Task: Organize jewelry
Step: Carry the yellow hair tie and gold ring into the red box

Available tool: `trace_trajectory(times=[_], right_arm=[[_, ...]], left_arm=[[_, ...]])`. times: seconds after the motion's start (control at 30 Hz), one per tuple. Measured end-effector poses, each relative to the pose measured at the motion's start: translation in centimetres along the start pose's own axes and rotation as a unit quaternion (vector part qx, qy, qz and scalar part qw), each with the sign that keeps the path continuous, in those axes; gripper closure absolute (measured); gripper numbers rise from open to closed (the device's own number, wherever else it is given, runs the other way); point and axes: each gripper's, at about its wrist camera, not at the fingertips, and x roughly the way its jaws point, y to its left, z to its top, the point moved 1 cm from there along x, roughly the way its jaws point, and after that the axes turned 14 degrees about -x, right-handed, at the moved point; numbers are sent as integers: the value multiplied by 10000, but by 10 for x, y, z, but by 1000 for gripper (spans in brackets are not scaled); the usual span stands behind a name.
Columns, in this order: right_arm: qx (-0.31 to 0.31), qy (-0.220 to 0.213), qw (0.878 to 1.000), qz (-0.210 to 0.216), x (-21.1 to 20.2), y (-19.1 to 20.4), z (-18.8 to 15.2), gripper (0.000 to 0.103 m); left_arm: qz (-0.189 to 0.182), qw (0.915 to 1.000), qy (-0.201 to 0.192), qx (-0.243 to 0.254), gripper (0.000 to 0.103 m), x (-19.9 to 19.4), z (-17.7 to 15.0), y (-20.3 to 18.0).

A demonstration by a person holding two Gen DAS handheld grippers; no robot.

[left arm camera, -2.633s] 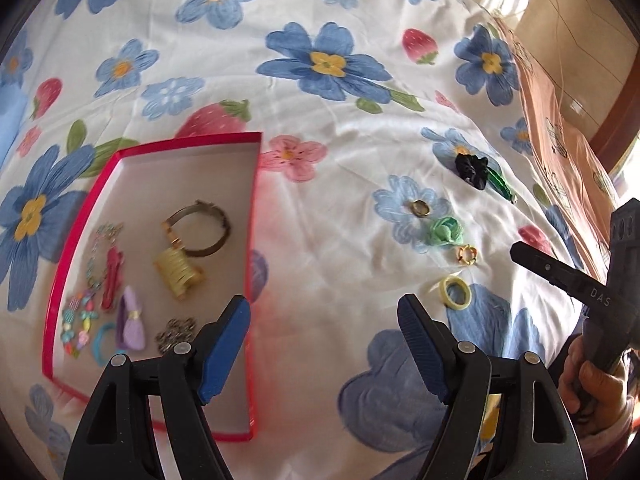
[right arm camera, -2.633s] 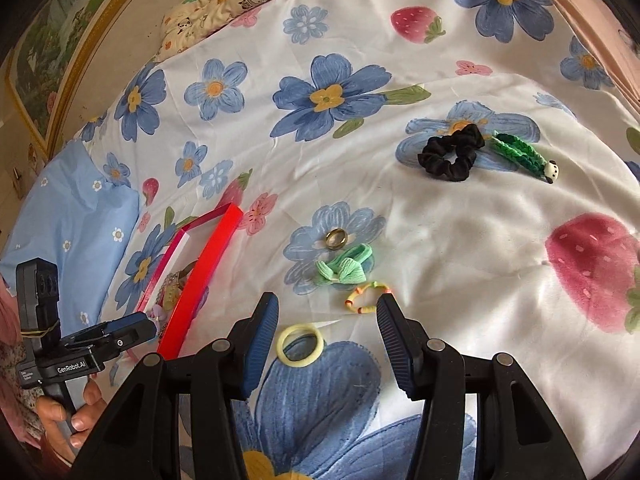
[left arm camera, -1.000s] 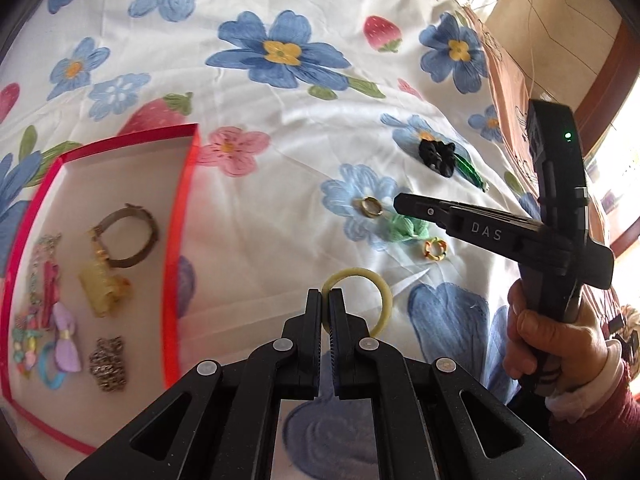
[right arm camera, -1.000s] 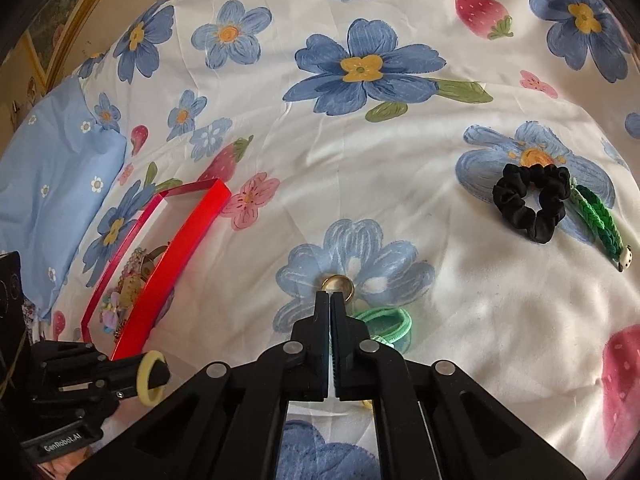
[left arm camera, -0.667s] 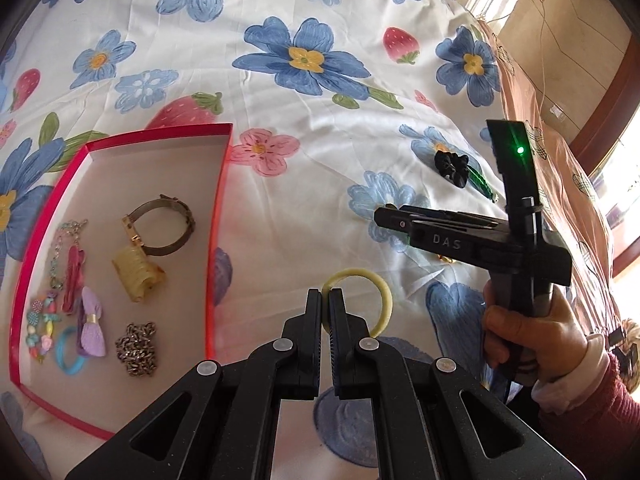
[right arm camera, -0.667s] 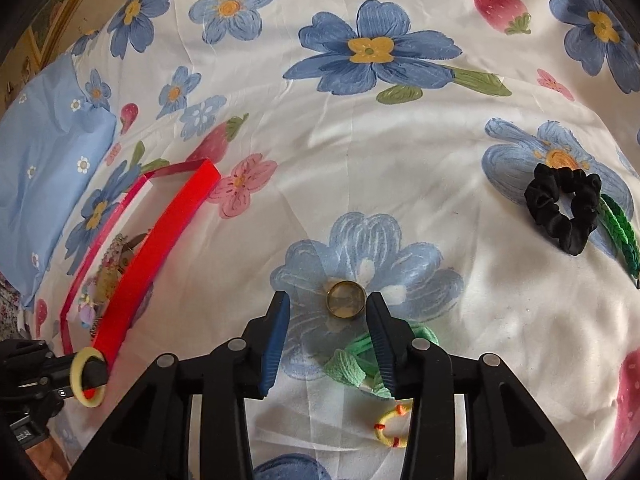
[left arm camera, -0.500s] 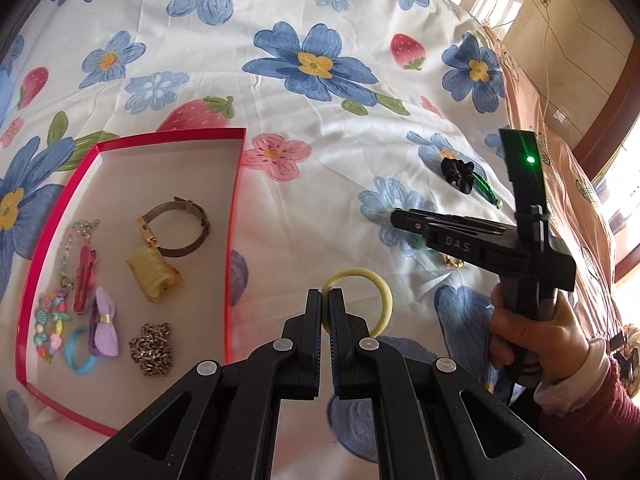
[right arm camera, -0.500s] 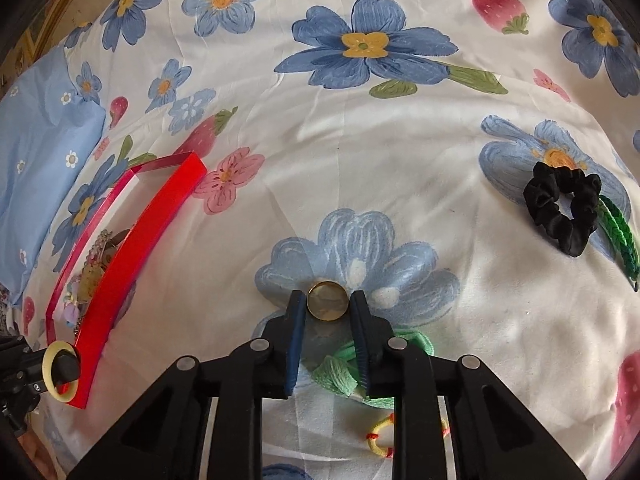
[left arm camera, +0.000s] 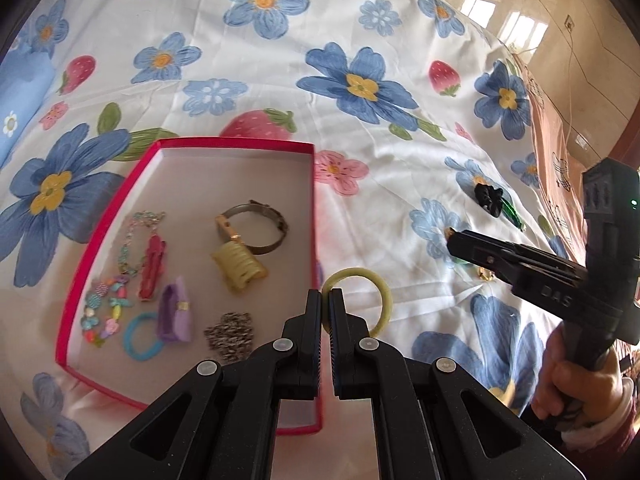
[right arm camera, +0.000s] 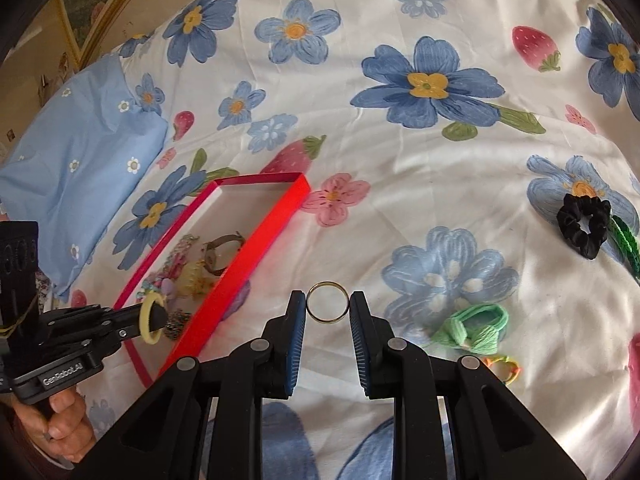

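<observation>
The left gripper (left arm camera: pixel 325 300) pinches a yellow hair tie (left arm camera: pixel 362 298) just beside the red box (left arm camera: pixel 310 200) edge. The right gripper (right arm camera: pixel 327 307) clamps a gold ring (right arm camera: pixel 327 302) above the bedsheet (right arm camera: pixel 400 184). Farther away lies a black scrunchie (right arm camera: pixel 583 226).

One red tray (left arm camera: pixel 120 216) holds eight pieces of jewelry. Two grippers each carry one item: the left gripper (left arm camera: pixel 325 300) a yellow hair tie (left arm camera: pixel 382 292), the right gripper (right arm camera: pixel 327 308) a gold ring (right arm camera: pixel 327 307). Four accessories lie on the bedsheet (right arm camera: pixel 400 184): one black scrunchie (right arm camera: pixel 584 226), one dark green clip (right arm camera: pixel 626 242), one light green bow (right arm camera: pixel 476 326) and one small yellow-orange ring (right arm camera: pixel 506 366).
</observation>
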Motion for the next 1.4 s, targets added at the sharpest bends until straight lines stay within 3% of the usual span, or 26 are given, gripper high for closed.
trace_trajectory(times=[0.73, 1.4], right_arm=[[-660, -30, 9953, 710, 7, 95, 17, 80], [-1082, 462, 9873, 1065, 55, 142, 15, 80]], left_arm=[[515, 9965, -336, -561, 100, -53, -4, 76], [1100, 9904, -130, -832, 100, -28, 5, 114]])
